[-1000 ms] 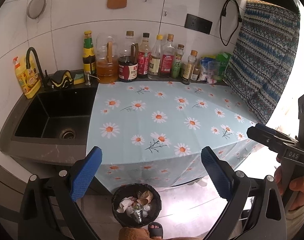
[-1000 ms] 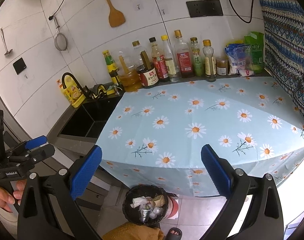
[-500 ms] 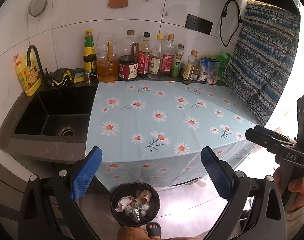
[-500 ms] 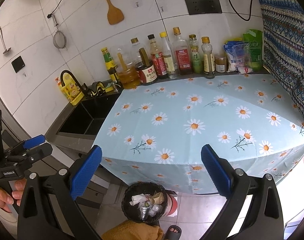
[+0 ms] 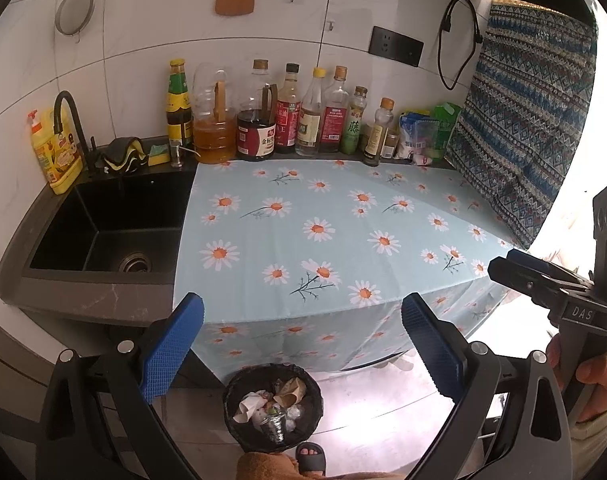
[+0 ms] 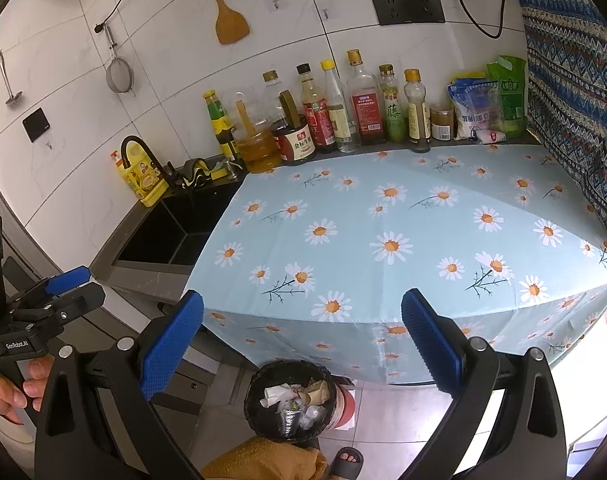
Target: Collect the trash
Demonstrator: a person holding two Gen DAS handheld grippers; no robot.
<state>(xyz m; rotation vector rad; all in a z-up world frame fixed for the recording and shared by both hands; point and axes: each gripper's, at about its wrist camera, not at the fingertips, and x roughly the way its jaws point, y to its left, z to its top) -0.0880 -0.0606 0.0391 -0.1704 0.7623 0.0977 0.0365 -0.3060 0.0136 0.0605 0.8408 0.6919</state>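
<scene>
Both grippers hang in the air in front of the counter, above the floor. The left gripper (image 5: pixel 302 354) has its blue pads spread wide with nothing between them, and the right gripper (image 6: pixel 302 354) is spread just as wide and equally empty. Each is held by a hand wrapped round its handle (the right hand (image 5: pixel 595 376) shows at the edge of the left view, the left hand (image 6: pixel 11 392) at the edge of the right one).

The trash (image 5: pixel 269 408) sits in a black bin (image 5: pixel 239 432) on the floor just in front of the counter's hanging daisy tablecloth (image 5: pixel 343 240): crumpled white paper, a brown scrap and some clear wrapping, filling it close to the rim. A red container (image 6: pixel 345 404) stands touching the bin on its far side. A sandalled foot (image 5: pixel 311 456) is right beside the bin.

On the counter, the cloth's top is bare of litter. Left of the cloth is a black sink (image 5: pixel 103 232); behind the cloth, a row of sauce bottles (image 5: pixel 287 116) lines the tiled wall.
</scene>
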